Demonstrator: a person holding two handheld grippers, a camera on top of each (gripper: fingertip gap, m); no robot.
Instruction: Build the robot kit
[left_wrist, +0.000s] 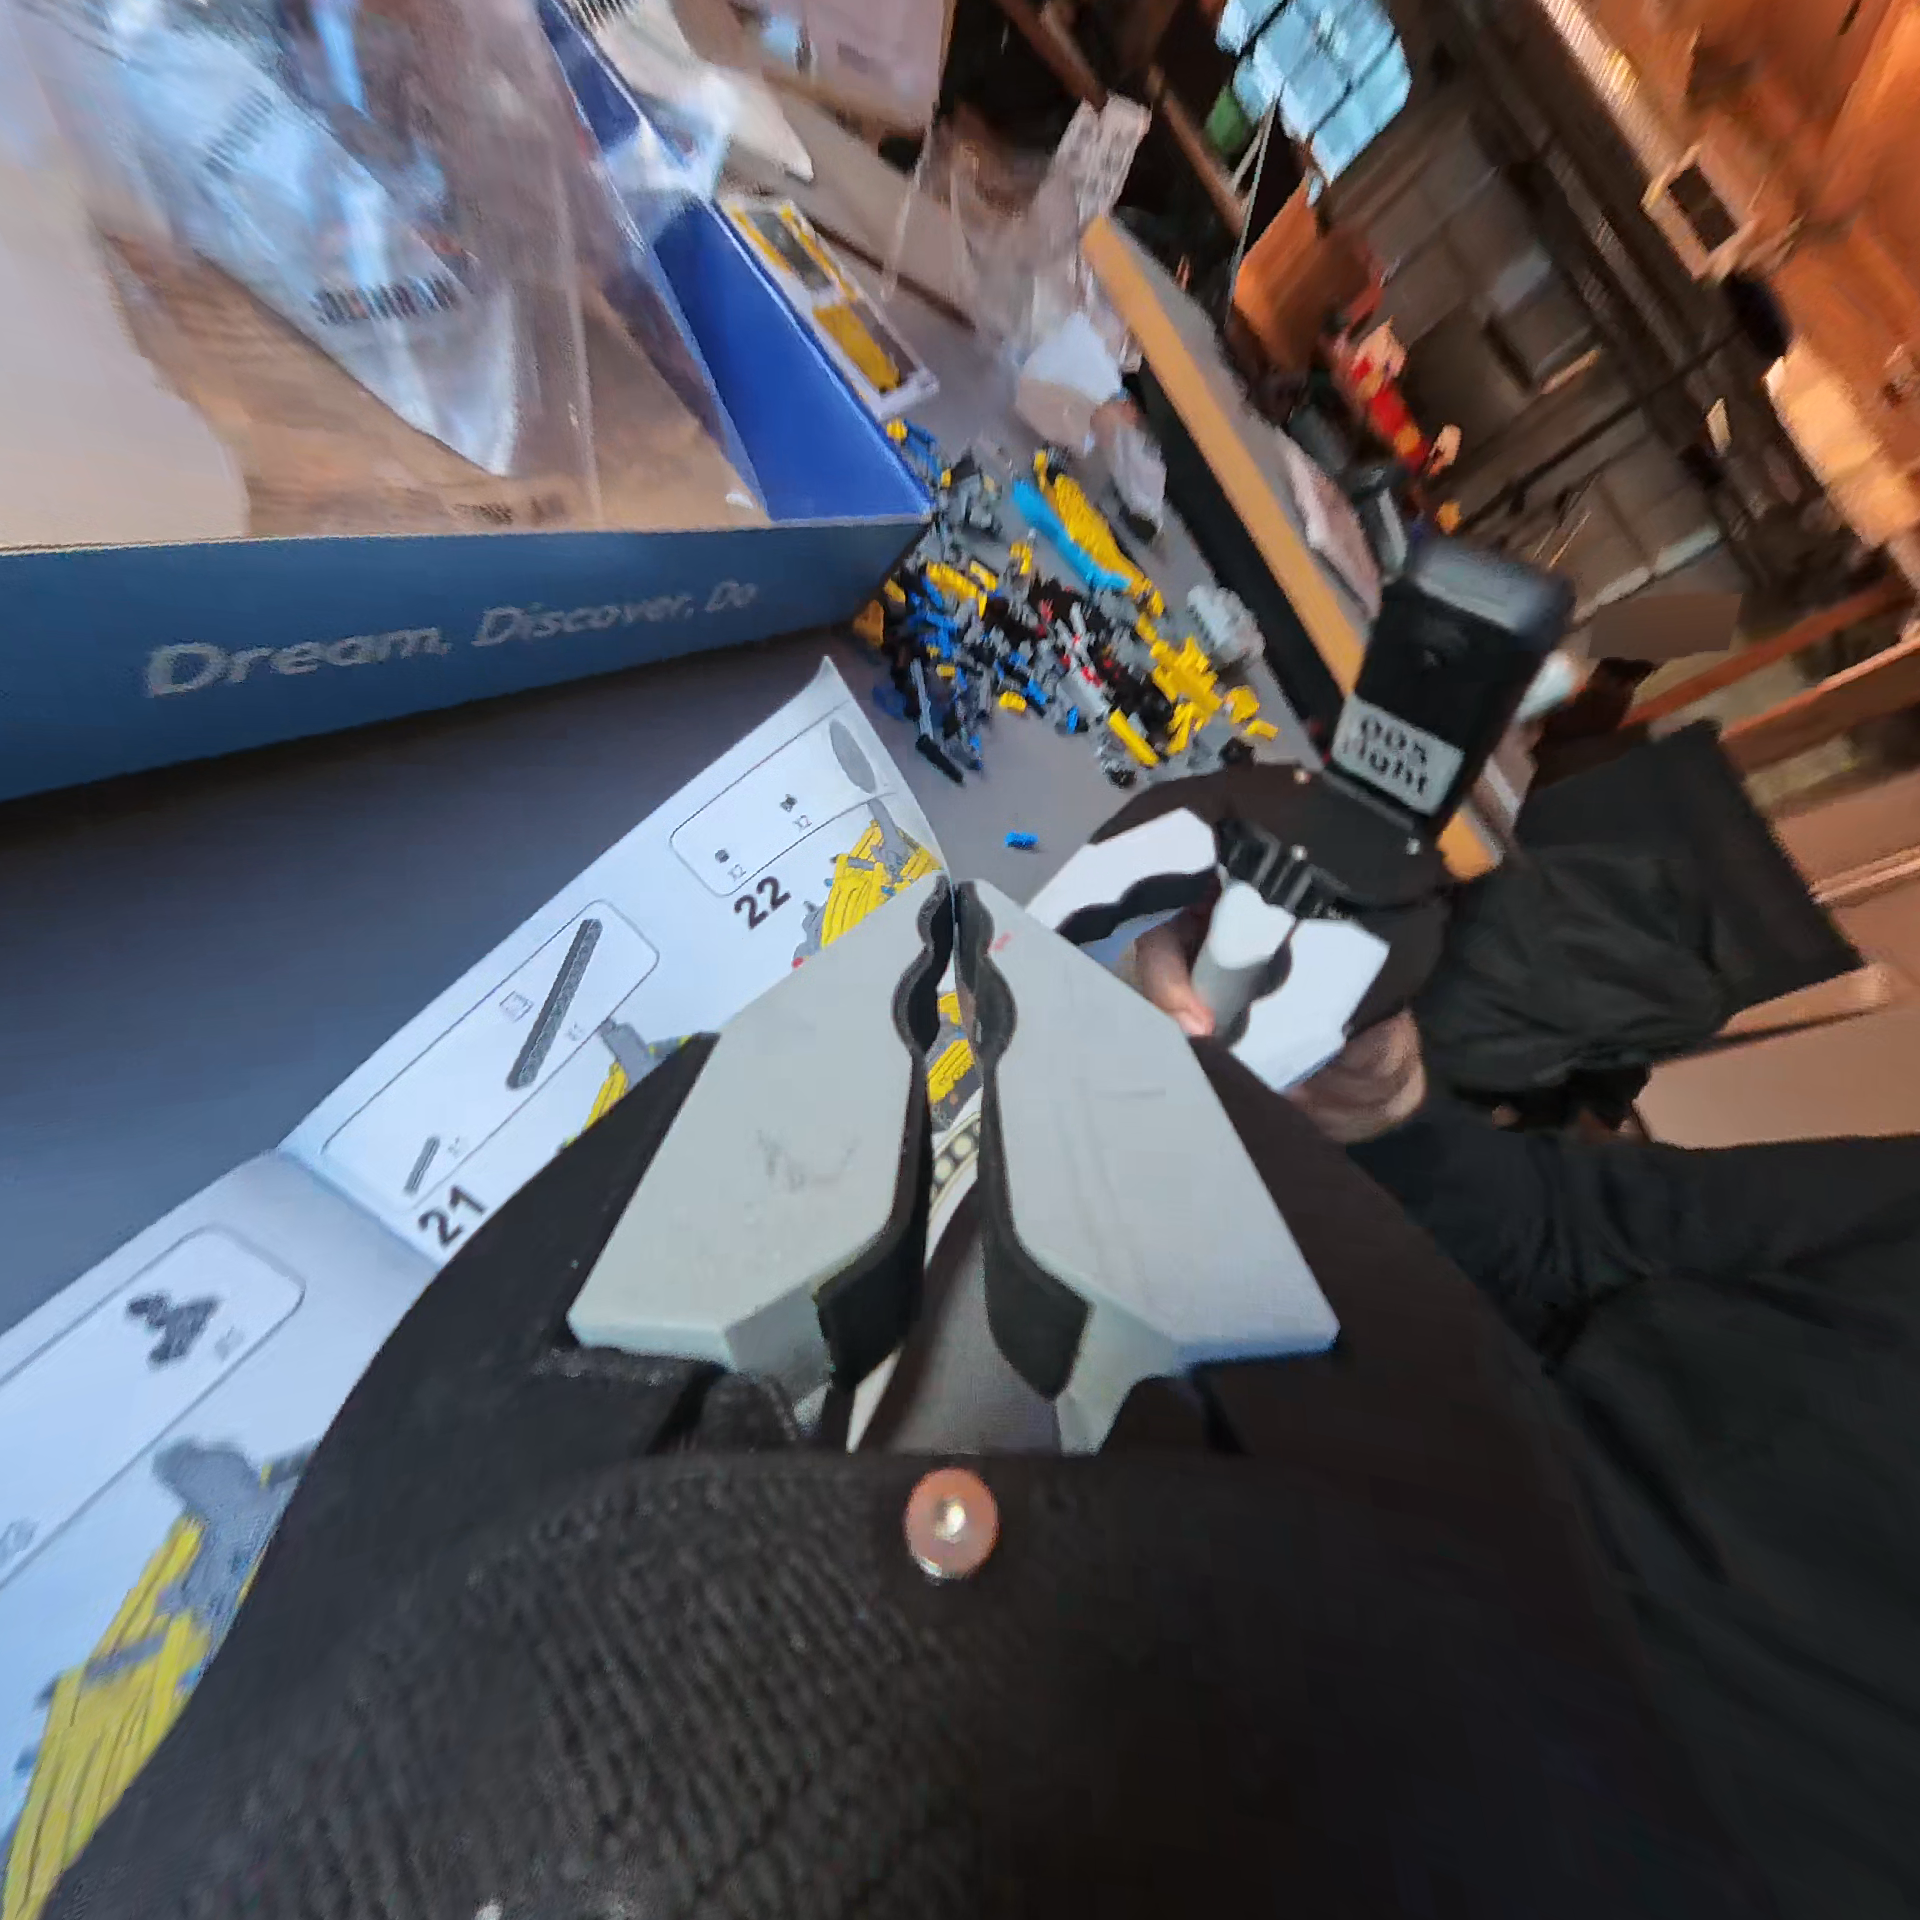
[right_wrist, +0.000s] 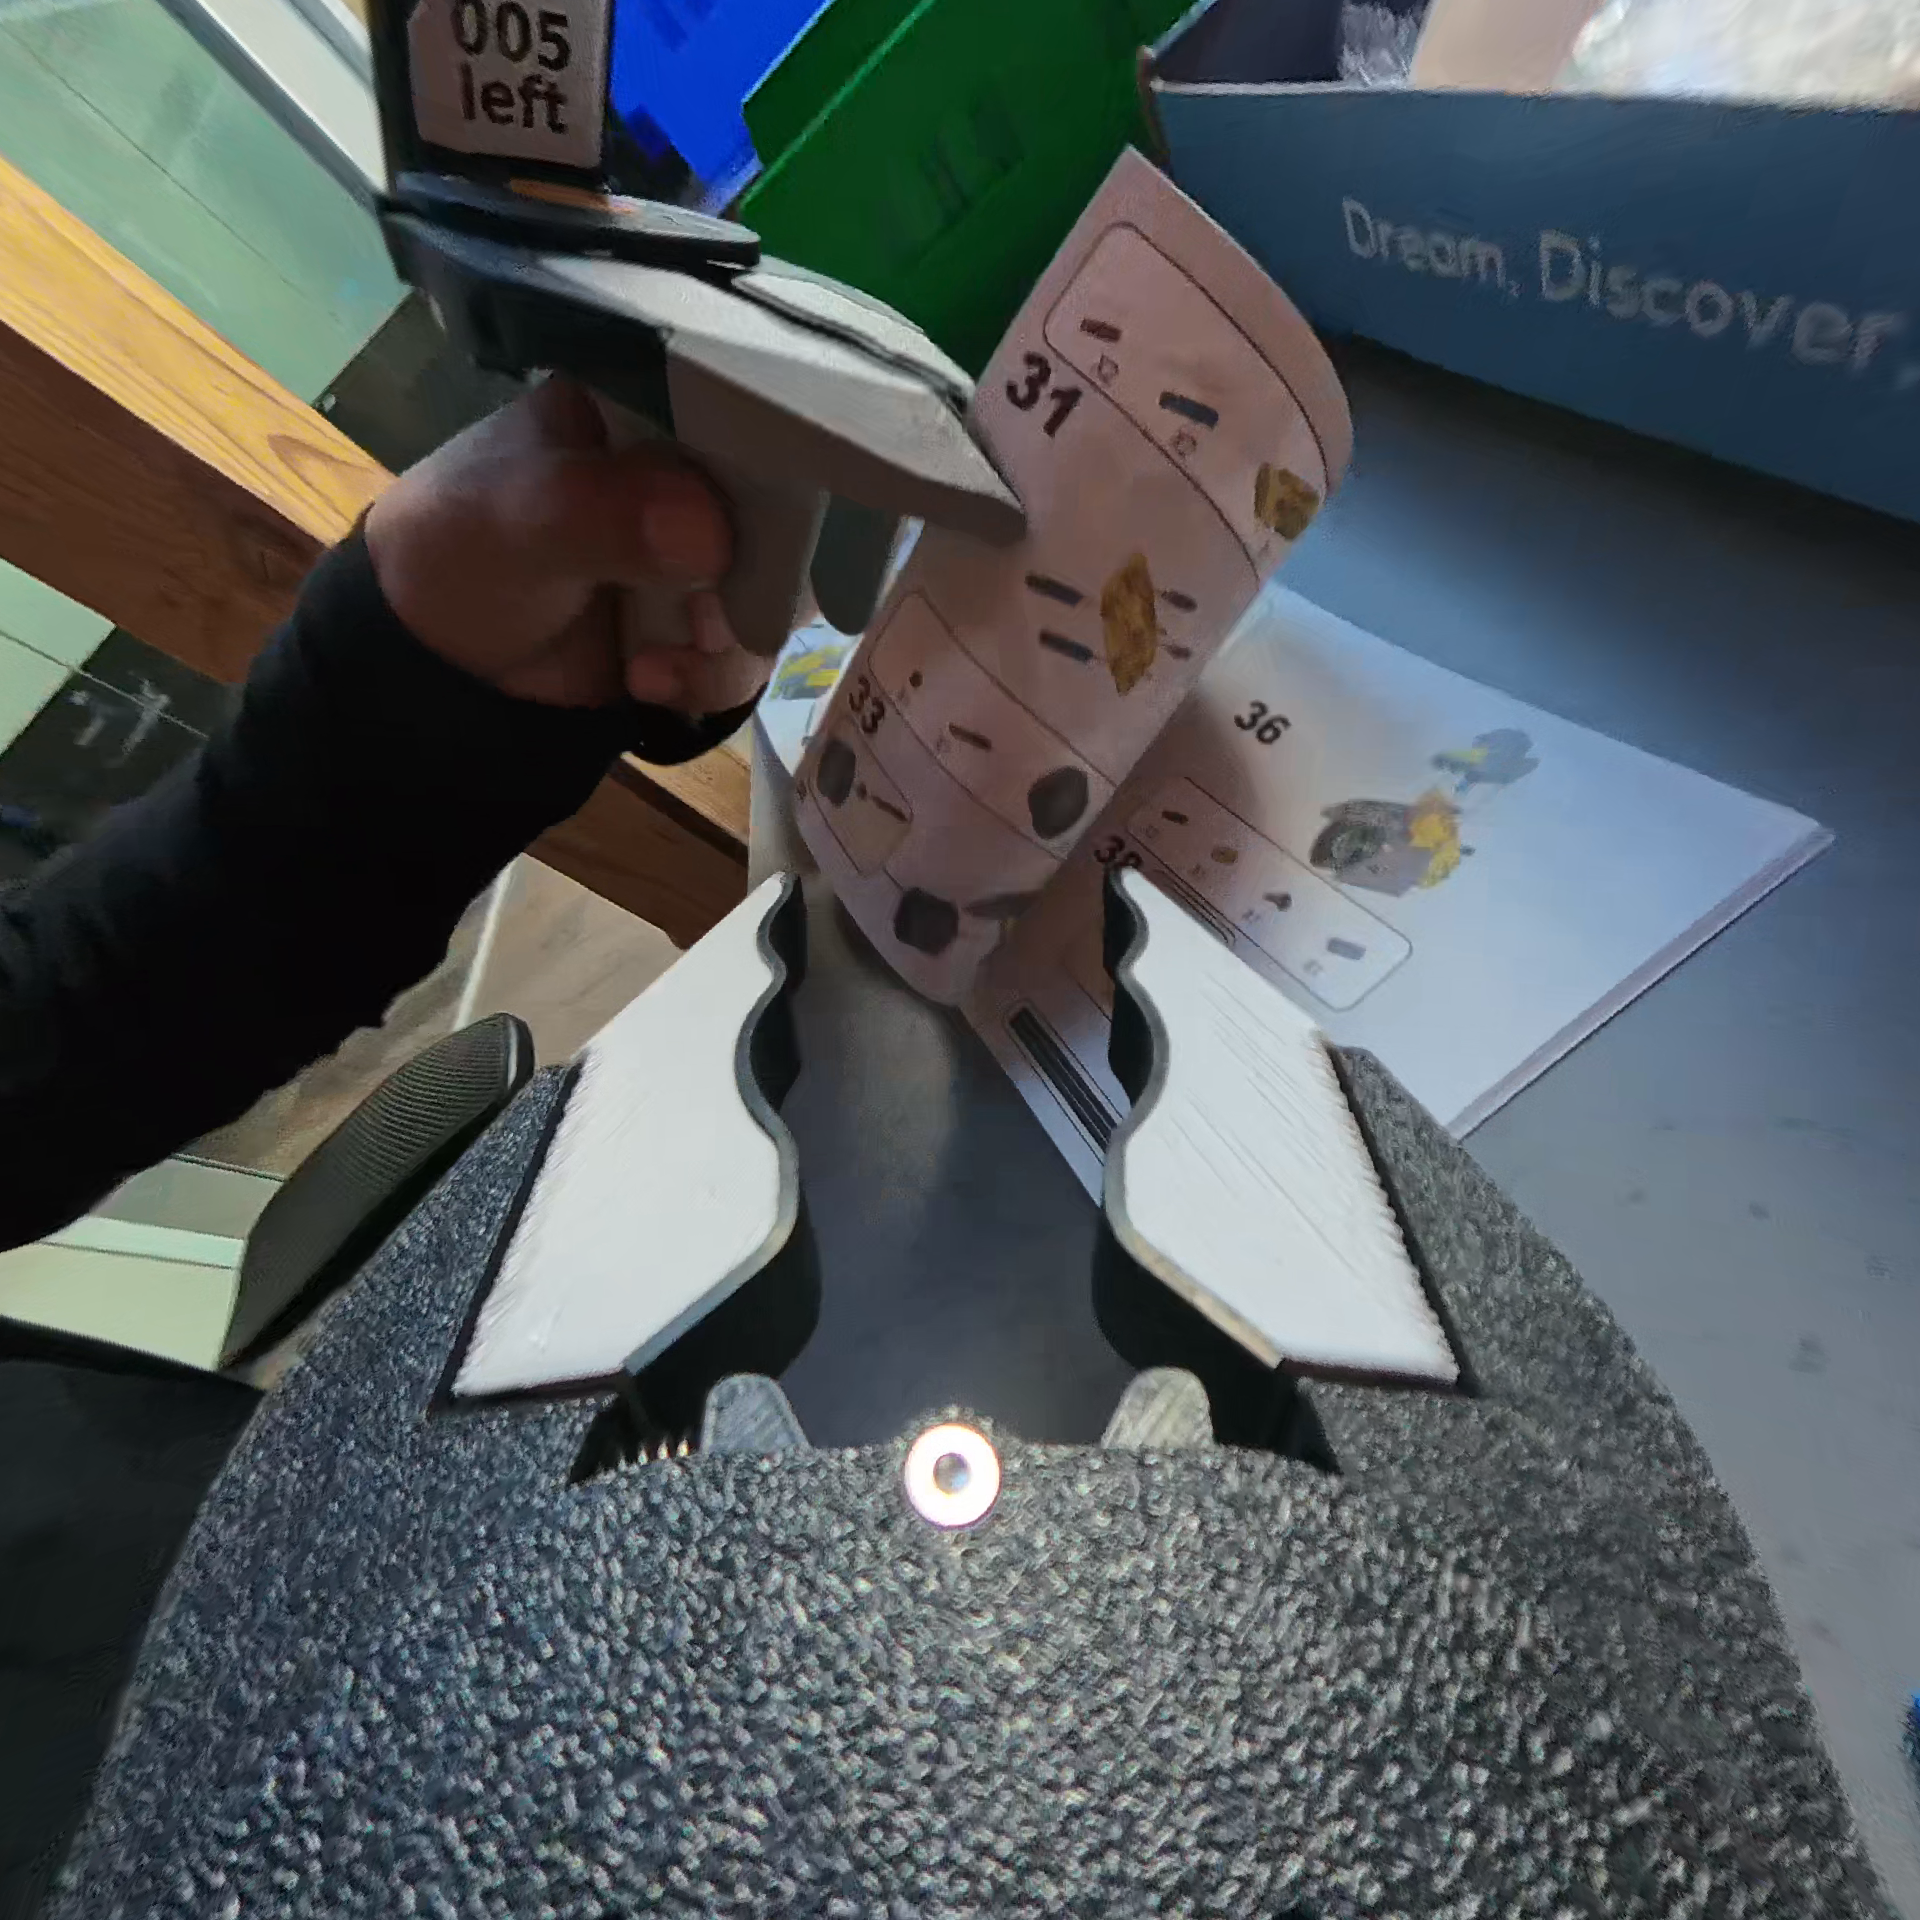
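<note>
Instruction booklet page (right_wrist: 1132, 582): thin, limp, tears easily; pinched at its 9 o'clock edge by left gripper (right_wrist: 992, 483); right gripper (right_wrist: 951, 914) spread apart, holding nothing.

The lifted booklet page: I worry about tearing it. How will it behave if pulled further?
The page curls over where the left gripper pinches it, so it is probably thin and floppy. Held by one edge, it may crease or tear if tugged. The instruction booklet lying flat looks light and could slide along.

Black textured gripper bodies, pale grey wavy-edged jaws, silver centre screw, black sleeves.
</note>
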